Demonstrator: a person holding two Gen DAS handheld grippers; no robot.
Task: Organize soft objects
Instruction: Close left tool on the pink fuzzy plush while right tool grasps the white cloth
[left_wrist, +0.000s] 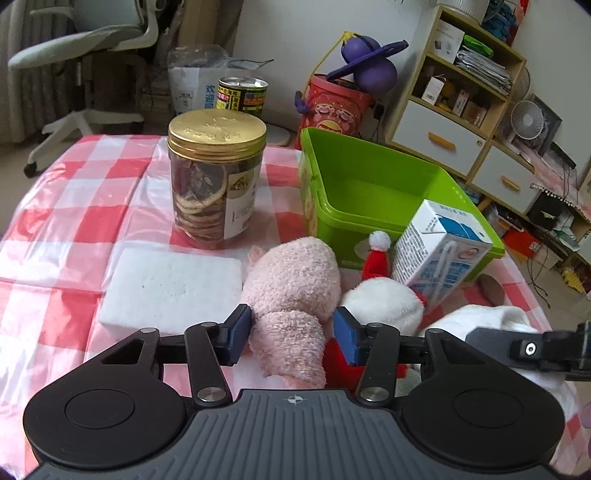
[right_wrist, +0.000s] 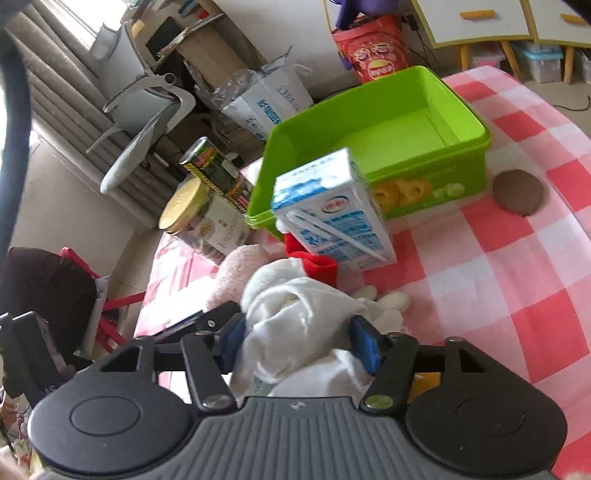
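1. The left gripper (left_wrist: 290, 334) stands with its blue pads apart on either side of the lower end of a pink plush toy (left_wrist: 295, 284); the left pad (left_wrist: 236, 334) sits just beside the plush and the other one clear of it, so nothing is clamped.
2. The pink plush toy lies on the red-and-white checked tablecloth (left_wrist: 74, 221), between a white foam block (left_wrist: 170, 291) and a white plush in a red Santa hat (left_wrist: 384, 295).
3. The right gripper (right_wrist: 299, 339) has its pads wide apart around a crumpled white cloth (right_wrist: 295, 325); whether the pads press the cloth cannot be told.
4. The white cloth sits bunched against the white plush, whose red hat (right_wrist: 317, 264) shows just beyond it.
5. A blue-and-white milk carton (right_wrist: 332, 214) stands tilted between the plush toys and the green plastic bin (right_wrist: 476, 122), leaning toward the bin's near wall.
6. A clear jar with a gold lid (left_wrist: 216, 177) stands upright behind the foam block, with a tin can (left_wrist: 242, 96) farther back.
7. A brown round pad (right_wrist: 517, 192) lies on the cloth just beside the bin.
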